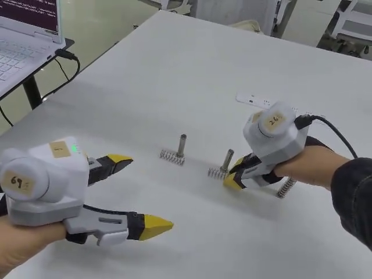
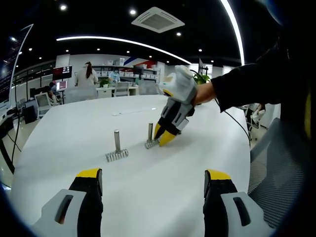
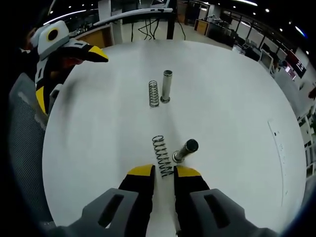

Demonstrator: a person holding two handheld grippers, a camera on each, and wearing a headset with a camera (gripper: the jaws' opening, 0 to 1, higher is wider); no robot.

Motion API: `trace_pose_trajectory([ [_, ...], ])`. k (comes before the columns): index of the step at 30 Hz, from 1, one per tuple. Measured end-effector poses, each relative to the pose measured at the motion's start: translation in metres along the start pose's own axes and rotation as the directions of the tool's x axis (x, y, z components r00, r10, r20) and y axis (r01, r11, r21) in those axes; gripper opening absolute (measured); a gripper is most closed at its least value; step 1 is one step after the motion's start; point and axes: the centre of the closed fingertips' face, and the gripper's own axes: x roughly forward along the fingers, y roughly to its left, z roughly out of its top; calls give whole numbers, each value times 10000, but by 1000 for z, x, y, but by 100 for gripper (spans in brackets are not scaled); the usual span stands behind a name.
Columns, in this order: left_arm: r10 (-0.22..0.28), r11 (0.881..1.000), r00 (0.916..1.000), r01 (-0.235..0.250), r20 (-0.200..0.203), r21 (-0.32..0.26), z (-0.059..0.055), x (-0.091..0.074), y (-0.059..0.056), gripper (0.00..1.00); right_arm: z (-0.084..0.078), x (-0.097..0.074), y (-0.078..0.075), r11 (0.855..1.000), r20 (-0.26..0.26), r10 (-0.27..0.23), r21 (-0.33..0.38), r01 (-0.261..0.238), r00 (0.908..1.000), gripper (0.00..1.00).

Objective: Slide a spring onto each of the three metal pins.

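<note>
Right gripper (image 3: 164,173) seemingly at spring (image 3: 160,150) end

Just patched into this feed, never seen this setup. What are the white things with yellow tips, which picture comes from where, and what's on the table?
No robot arm here: a person holds a gripper in each hand. The head view looks down from their headset; the two round views come from cameras riding on the grippers. The left gripper hangs open above the white table, holding nothing. The right gripper has its yellow fingers narrowed around the near end of a spring lying beside a metal pin; whether it actually grips is unclear. A second pin stands farther left, another spring lying at its foot. A third spring sits by the right hand.
</note>
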Motion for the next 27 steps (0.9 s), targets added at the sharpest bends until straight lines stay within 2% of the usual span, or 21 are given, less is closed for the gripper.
trace_pose_trajectory([
  [4, 4, 10000, 10000, -4, 10, -15, 0, -1, 0, 81, -1, 1, 5, 9998, -80, 23, -186, -25, 10000, 12],
  [22, 29, 10000, 10000, -29, 74, -1, 1, -4, -1, 80, -2, 0, 11, 9977, -192, -11, -681, -2, 9998, 8],
  [27, 23, 10000, 9999, -23, 113, 51, 4, -4, -1, 79, 0, -5, 19, 9964, -253, 106, -841, -127, 9996, 8],
])
